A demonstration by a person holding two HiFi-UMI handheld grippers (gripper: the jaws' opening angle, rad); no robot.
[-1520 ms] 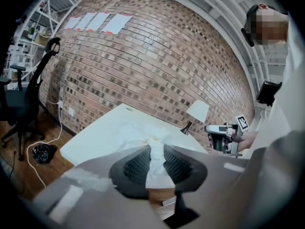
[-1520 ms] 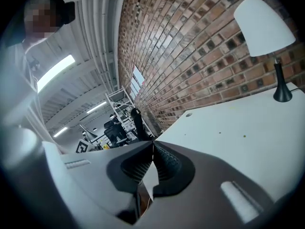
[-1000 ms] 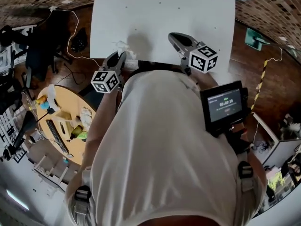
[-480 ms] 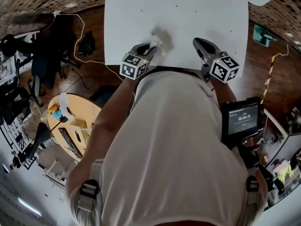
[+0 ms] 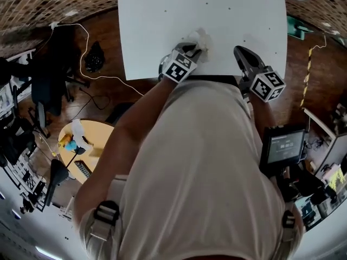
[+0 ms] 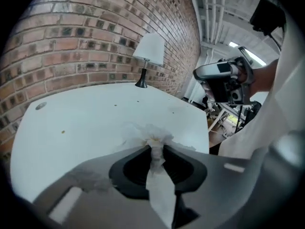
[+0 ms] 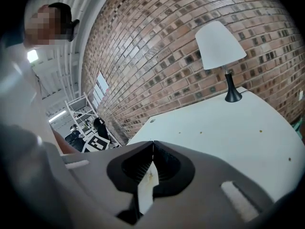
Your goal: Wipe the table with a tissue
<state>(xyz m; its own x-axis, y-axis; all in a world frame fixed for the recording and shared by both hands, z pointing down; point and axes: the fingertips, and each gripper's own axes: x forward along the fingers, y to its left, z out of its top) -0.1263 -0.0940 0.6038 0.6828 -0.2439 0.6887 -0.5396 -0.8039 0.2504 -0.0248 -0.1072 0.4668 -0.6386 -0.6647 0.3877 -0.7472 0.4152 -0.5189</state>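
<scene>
A white rectangular worktop (image 5: pixel 162 26) stands against a red-brown brick wall (image 6: pixel 95 32). A lamp with a white shade and a black stem (image 6: pixel 148 56) sits at the worktop's far edge, toward 12 o'clock.

Left claw (image 5: pixel 192 49): closed narrow on a crumpled white paper tissue (image 5: pixel 203 38). The wad is bunched at the jaw tips and seems to rest on the surface close to the worktop's 6 o'clock edge. A loose tail of the tissue trails back between the jaws.

Right claw (image 5: pixel 241 54): jaws together with nothing between them. It is held off the surface at 3 o'clock of the left claw, beside the same near edge.

Small dark specks (image 6: pixel 63 131) dot the worktop toward 10 and 12 o'clock of the wad, so the wiping appears barely begun.

Risks, as judged:
- Only a thin pinch of paper is clamped, so drag against the surface could tear the tissue or pull it free.
- A steep claw angle could let the hard jaw tips scrape the worktop instead of the paper.
- A stroke toward 6 o'clock could carry the wad off the edge onto the dark wooden floor (image 5: pixel 103 93).
</scene>
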